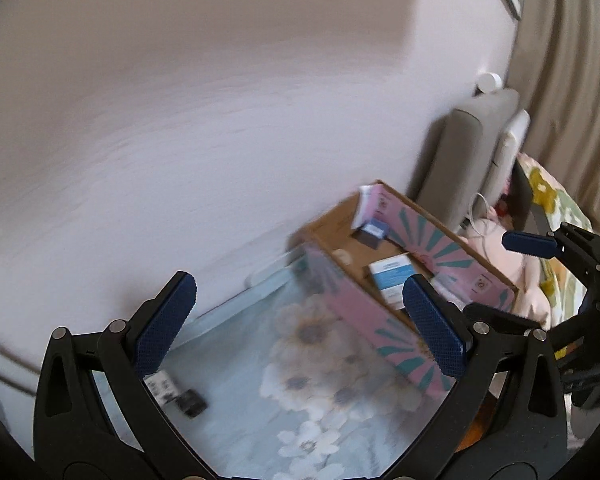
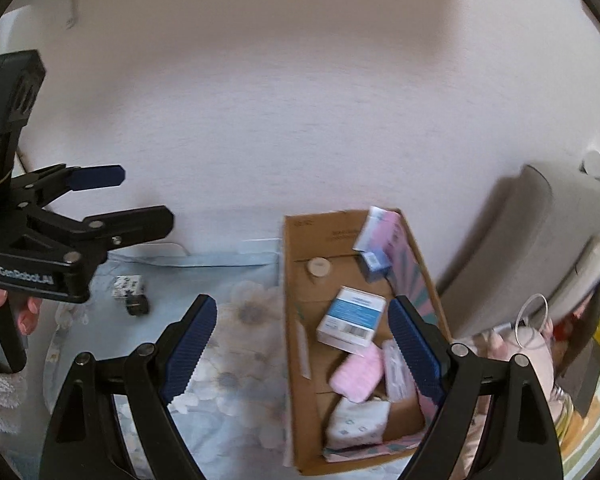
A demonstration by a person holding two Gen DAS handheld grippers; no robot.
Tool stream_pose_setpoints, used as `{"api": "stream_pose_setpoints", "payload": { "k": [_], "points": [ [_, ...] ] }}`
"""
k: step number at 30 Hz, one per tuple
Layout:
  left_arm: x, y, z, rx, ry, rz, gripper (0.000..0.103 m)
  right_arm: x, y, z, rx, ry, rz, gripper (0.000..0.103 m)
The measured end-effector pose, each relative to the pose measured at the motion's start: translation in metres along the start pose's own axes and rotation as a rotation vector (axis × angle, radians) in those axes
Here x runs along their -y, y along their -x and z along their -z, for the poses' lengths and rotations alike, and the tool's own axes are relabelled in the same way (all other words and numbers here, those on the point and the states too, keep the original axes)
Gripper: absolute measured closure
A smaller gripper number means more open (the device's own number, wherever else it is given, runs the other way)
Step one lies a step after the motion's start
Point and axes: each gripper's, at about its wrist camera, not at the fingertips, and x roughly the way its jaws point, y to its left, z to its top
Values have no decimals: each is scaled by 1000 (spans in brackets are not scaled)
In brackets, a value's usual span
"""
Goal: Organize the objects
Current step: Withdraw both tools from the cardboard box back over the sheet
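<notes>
An open cardboard box (image 2: 296, 320) with pink patterned sides stands on a pale blue flowered bedsheet (image 2: 240, 360). In it lie a blue-and-white carton (image 2: 352, 316), a small blue box (image 2: 376, 264), a pink pack (image 2: 358, 372), a white packet (image 2: 358, 424) and a round lid (image 2: 319, 267). My right gripper (image 2: 304, 344) hangs open and empty above the box's left wall. My left gripper (image 1: 300, 320) is also open and empty over the sheet left of the box (image 1: 340, 296). A small black object (image 1: 192, 402) and a white patterned piece (image 1: 162, 386) lie loose on the sheet.
A white wall (image 2: 300, 120) runs close behind the bed. Grey cushions (image 2: 520, 240) lean at the right, with a pink soft toy (image 2: 532, 356), a white cable loop (image 2: 534, 320) and a flowered pillow (image 1: 548, 196). A hand (image 2: 24, 316) holds the left gripper (image 2: 128, 198).
</notes>
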Motion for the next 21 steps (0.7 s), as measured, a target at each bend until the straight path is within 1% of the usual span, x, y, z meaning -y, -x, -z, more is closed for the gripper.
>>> {"api": "stream_pose_setpoints", "payload": {
  "k": [3, 10, 18, 21],
  "points": [
    [-20, 16, 9, 16, 44, -25, 0, -14, -1, -7, 16, 23, -28, 18],
    [-73, 52, 37, 40, 145, -123, 0, -49, -7, -26, 56, 94, -93, 18],
    [-129, 88, 72, 55, 253, -231, 0, -98, -19, -42, 71, 203, -192, 18],
    [-143, 94, 83, 50, 287, -262, 0, -115, -21, -42, 72, 239, -226, 18]
  ]
}}
